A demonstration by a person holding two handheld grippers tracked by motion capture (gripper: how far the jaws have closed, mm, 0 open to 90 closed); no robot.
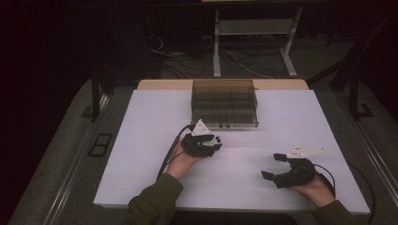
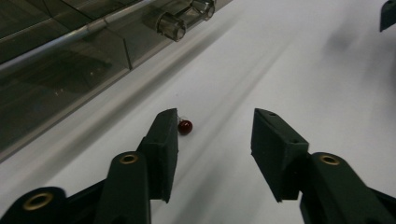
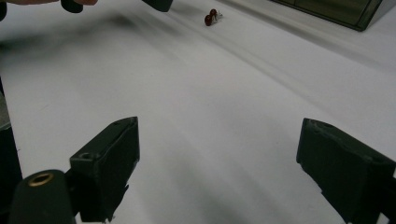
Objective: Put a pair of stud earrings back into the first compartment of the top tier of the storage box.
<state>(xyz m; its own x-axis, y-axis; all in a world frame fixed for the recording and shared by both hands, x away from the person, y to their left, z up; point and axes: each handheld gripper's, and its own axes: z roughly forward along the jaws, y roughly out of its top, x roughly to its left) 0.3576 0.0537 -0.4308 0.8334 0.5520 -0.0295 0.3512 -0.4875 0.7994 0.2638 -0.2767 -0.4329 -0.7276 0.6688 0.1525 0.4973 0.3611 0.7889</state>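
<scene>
The room is dark all around and only the white worktop [image 1: 281, 117] looks bright, lit from above, with soft grey shadows on it, while the gripper views are smeared and blurry far off but sharper up close.

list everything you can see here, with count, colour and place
small dark red round beads: two, dark red with a silvery bit, on the white surface just in front of the box
smoky transparent plastic compartment box: one, grey-brown, far middle of the table
white table top: one, white, under everything
left hand-held gripper: one, black, jaws apart, one bead by its jaw tip
right hand-held gripper: one, black, jaws wide, near right of the table
olive sleeves: two, bottom edge
</scene>
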